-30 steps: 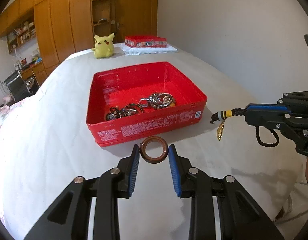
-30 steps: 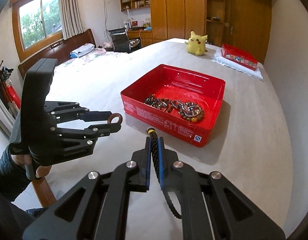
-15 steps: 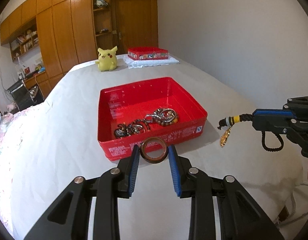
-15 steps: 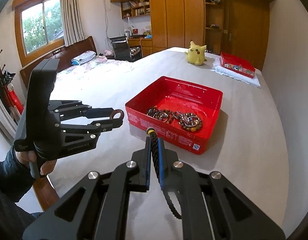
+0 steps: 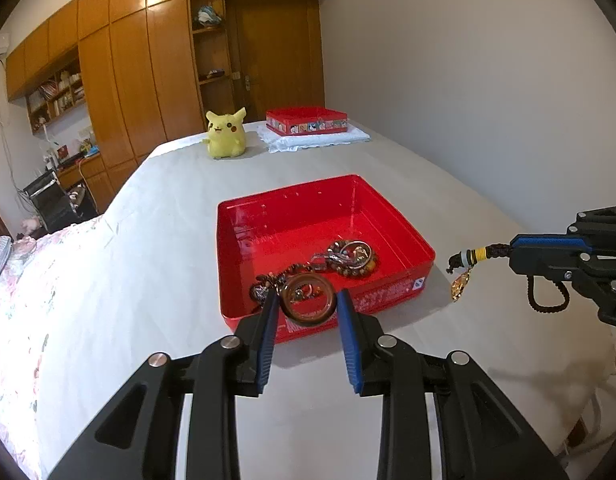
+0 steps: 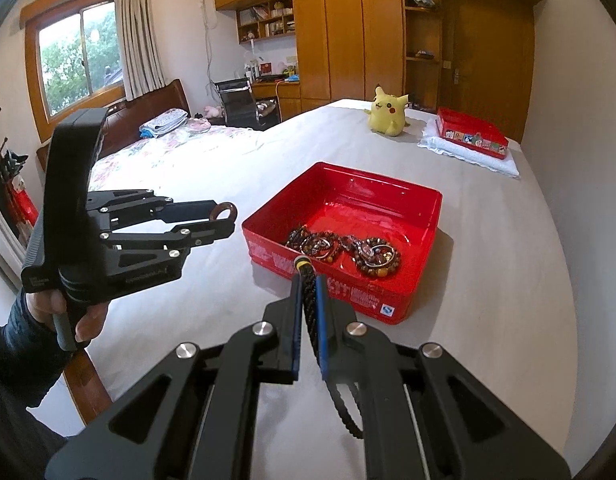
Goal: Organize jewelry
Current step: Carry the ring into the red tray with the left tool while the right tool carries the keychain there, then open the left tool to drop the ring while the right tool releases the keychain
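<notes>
A red tin box [image 5: 387, 216] [image 6: 427, 200] sits on the white bed, with several bead bracelets [image 5: 351, 258] [image 6: 377, 260] inside. My left gripper [image 5: 308, 304] [image 6: 228, 222] is shut on a brown ring [image 5: 307, 322] [image 6: 226, 212], held in the air just before the box's near wall. My right gripper [image 6: 308, 284] [image 5: 511, 250] is shut on a black braided cord [image 6: 309, 300] [image 5: 495, 250] with a yellow and white band; a gold pendant [image 5: 461, 292] dangles from its end, right of the box. The cord's loop hangs below the fingers.
A yellow plush toy [image 5: 226, 134] [image 6: 389, 116] and a second red tin [image 5: 308, 121] [image 6: 471, 138] on a folded white cloth lie at the far end of the bed. Wooden wardrobes, a desk and a window stand beyond. A person's hand [image 6: 64, 312] holds the left gripper.
My left gripper has risen with the ring, so the ring now overlaps the box's near wall in its view. The right gripper has held nearly still with the cord.
</notes>
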`<state>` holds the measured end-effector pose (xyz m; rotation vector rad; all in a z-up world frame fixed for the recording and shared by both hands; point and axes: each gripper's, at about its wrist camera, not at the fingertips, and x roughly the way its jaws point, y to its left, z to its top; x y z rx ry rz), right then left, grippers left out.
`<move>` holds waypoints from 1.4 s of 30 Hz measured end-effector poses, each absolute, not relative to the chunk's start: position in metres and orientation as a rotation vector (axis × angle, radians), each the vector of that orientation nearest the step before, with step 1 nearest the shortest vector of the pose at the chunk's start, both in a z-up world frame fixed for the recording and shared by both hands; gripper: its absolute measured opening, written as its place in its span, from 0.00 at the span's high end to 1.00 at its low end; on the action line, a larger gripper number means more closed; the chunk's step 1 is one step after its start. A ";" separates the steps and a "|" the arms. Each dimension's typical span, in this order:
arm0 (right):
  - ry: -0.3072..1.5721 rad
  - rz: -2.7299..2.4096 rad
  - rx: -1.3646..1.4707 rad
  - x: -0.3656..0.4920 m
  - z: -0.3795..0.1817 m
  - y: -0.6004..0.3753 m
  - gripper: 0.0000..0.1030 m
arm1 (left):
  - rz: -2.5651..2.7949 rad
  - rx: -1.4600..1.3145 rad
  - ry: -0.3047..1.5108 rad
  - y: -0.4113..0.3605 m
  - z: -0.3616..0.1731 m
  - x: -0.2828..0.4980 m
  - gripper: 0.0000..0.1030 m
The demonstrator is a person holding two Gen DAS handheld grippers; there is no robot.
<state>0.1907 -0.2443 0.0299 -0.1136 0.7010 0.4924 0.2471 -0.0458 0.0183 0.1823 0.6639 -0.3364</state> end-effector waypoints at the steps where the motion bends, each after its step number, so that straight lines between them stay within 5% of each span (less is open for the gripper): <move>1: 0.700 0.493 -0.113 0.192 0.030 -0.244 0.95 | -0.334 0.182 0.662 -0.045 0.020 0.249 0.71; 24: 0.713 0.485 -0.082 0.274 0.023 -0.241 0.95 | -0.279 0.217 0.670 -0.040 0.020 0.322 0.71; 42: 0.870 0.455 -0.032 0.362 -0.042 -0.242 0.95 | -0.327 0.218 0.788 -0.055 -0.036 0.399 0.71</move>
